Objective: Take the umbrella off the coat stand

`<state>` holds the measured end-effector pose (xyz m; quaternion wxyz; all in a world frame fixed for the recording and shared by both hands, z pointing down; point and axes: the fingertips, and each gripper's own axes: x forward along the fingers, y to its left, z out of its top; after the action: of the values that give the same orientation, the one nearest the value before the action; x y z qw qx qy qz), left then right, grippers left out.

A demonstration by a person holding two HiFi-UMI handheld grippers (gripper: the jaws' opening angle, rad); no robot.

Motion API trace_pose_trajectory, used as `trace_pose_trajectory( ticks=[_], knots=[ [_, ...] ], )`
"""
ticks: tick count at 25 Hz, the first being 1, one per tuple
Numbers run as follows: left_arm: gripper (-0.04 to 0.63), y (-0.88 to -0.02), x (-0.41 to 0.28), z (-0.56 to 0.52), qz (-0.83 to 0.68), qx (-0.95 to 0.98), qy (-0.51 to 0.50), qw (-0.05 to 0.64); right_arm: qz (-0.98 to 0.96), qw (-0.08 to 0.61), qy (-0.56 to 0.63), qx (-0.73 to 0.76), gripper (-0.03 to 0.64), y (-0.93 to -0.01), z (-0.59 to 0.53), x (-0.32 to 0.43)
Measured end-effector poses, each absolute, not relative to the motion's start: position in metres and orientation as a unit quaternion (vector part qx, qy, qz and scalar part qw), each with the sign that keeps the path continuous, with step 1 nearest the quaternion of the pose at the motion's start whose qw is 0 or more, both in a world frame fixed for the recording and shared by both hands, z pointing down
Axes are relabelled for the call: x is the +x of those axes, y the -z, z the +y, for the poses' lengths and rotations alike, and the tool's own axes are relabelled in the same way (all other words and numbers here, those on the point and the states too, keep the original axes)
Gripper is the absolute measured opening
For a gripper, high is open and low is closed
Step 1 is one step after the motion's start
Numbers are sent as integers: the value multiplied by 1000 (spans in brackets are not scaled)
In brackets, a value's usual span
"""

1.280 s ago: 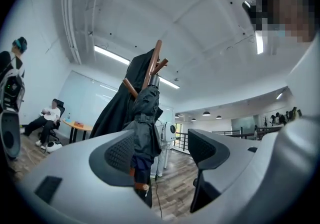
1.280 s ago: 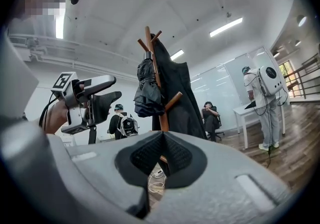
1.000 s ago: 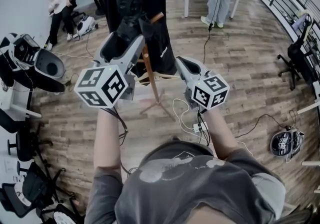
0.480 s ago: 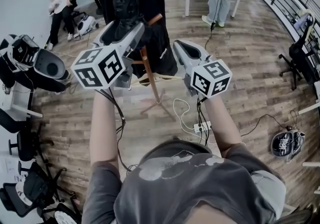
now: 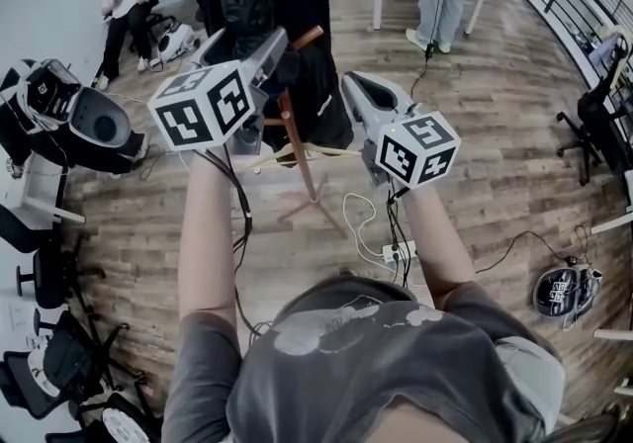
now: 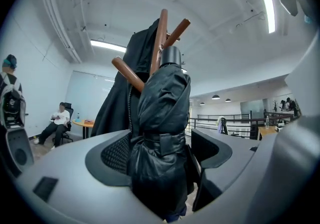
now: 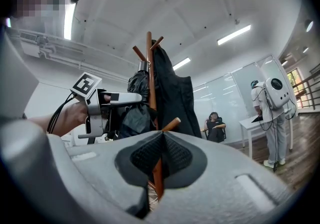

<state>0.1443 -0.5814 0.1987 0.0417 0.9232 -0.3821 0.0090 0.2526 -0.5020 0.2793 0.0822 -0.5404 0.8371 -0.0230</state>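
We've got the coat stand (image 5: 294, 149) on the floor (image 5: 485, 134) right in front of us. The umbrella (image 6: 160, 133) hangs on its left side, between our left gripper's (image 6: 161, 160) jaws. The coat (image 5: 318, 6) hangs behind, and our right gripper (image 5: 352, 87) is just right of the pole.

Grey T-shirt (image 5: 396, 372), pale chest print

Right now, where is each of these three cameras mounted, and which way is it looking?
Head view: on the person's head, facing steeply down at the coat stand; shows both forearms, left gripper, right gripper.
Left gripper view: on the left gripper, facing up along its jaws, closed on the black umbrella.
Right gripper view: on the right gripper, facing past its shut, empty jaws; shows the person's left hand.
Shared: all views show stand and umbrella.
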Motion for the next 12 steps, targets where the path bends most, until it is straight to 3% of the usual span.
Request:
trace_pose_trajectory(
  ticks=[12],
  knots=[
    [366, -210, 162, -599, -390, 920, -39, 23, 840, 97, 31, -533, -2, -277, -518, 254]
  ],
)
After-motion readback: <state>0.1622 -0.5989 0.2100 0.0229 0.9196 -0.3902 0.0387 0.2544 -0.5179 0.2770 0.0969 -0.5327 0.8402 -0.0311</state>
